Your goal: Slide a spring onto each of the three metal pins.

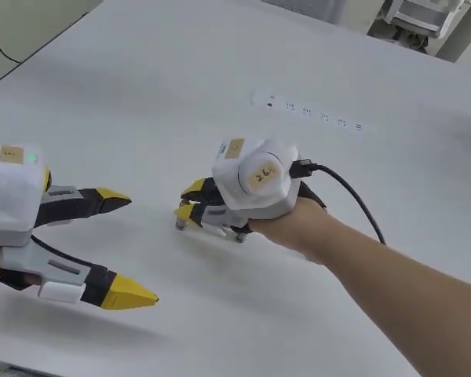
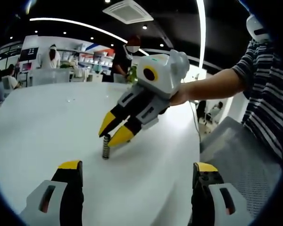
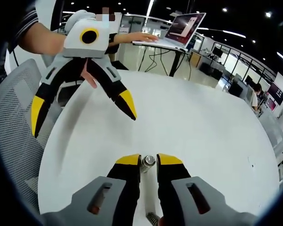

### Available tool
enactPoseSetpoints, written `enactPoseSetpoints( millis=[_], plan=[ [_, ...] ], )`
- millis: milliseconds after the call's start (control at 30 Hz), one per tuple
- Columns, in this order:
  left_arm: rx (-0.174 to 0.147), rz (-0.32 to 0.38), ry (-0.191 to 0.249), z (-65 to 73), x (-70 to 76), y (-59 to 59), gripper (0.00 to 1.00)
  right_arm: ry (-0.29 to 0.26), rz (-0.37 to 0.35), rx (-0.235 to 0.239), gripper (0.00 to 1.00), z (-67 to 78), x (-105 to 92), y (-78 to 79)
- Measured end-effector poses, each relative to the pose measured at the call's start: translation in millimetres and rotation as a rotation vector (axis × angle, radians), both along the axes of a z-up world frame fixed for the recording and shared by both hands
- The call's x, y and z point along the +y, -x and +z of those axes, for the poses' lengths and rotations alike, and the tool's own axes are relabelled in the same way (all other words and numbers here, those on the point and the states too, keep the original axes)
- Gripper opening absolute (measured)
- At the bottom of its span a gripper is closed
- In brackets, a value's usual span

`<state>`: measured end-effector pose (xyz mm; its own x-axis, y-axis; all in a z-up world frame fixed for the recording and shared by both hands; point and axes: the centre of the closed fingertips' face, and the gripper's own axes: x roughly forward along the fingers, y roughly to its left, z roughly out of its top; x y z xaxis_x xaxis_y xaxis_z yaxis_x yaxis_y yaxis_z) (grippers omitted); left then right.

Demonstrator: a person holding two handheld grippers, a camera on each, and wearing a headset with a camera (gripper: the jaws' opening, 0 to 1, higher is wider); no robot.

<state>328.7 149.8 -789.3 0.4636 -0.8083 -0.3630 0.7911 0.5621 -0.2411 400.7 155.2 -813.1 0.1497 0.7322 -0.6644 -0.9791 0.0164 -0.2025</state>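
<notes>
A small coiled metal spring [image 2: 105, 146] stands upright on the white table [image 2: 47, 122]. My right gripper [image 2: 115, 130] has its yellow-tipped jaws drawn narrow around the spring's top. Its own view shows the rounded metal end of the spring [image 3: 147, 162] pinched between the tips of the right gripper [image 3: 149, 160]. From the head view, the right gripper [image 1: 190, 199] points left and down at mid-table, with the spring [image 1: 179, 224] just under its tips. My left gripper [image 1: 124, 245] hovers to the left of it, jaws wide open and holding nothing. The left gripper [image 2: 137, 166] faces the spring from a short distance.
A white power strip [image 1: 306, 110] lies farther back on the table. A black cable [image 1: 353, 196] trails from the right gripper. A grey mesh chair [image 2: 245, 155] stands by the table edge. A laptop [image 3: 184, 28] sits on a far desk, and people stand in the background.
</notes>
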Motion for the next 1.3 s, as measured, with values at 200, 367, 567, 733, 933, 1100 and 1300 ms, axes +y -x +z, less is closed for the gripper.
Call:
enactPoseSetpoints(
  millis=[200,367,567,733,933,1100,1300],
  plan=[
    [-0.01,0.001,0.002,6.0,-1.6,-3.0,0.95,-0.047,-0.028,0.027,0.13,10.7,-0.8,-0.2],
    [-0.021,0.013,0.0,10.1,-1.6,-8.5,0.95,-0.102,-0.078,0.064,0.14,19.0,-5.1,-1.3],
    [-0.019,0.014,-0.005,11.9,-5.6,-9.9,0.96,-0.131,-0.106,0.097,0.18,22.8,-13.0,0.5],
    [-0.016,0.014,-0.007,15.5,-8.9,-13.2,0.96,-0.174,-0.13,0.122,0.2,32.3,-19.4,5.1],
    [-0.032,0.021,0.014,24.4,-12.5,-19.5,0.96,-0.226,-0.15,0.128,0.23,44.6,-29.4,11.8],
    [-0.039,0.012,0.015,27.4,-18.4,-21.2,0.96,-0.258,-0.158,0.12,0.26,52.7,-36.5,15.8],
    [-0.051,-0.004,0.025,34.8,-26.8,-17.9,0.96,-0.319,-0.193,0.118,0.31,58.8,-49.5,19.1]
  ],
)
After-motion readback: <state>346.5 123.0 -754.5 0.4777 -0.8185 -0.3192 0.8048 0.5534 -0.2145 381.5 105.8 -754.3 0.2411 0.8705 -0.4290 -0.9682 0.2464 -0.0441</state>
